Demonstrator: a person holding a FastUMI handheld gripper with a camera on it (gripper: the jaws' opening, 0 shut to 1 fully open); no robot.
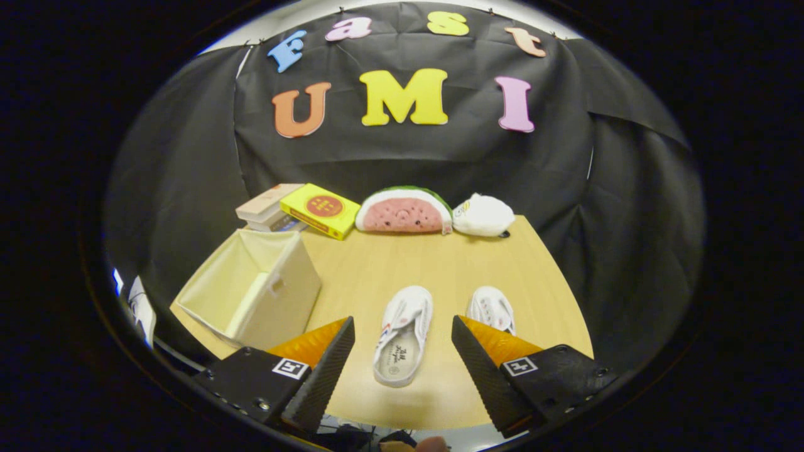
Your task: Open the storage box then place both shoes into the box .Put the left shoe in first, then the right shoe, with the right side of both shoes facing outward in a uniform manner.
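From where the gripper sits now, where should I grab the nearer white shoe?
Probably the heel rim of the nearer white shoe, coming straight down. It lies sole-down, opening up, heel towards the open gripper, so one finger can slip inside.

Open cream storage box [254, 290] on side, white left shoe [402, 334], right shoe [492, 310] upright

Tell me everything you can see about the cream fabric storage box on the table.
The cream fabric storage box looks like a soft-sided, square, collapsible bin in pale cloth. It has no lid on and nothing shows inside. It stands near the corner of the light wooden table, its opening tipped toward the camera, with a small pull tab on the side facing the shoes. It sits ahead of the open tool, beside one finger, apart from the books behind it.
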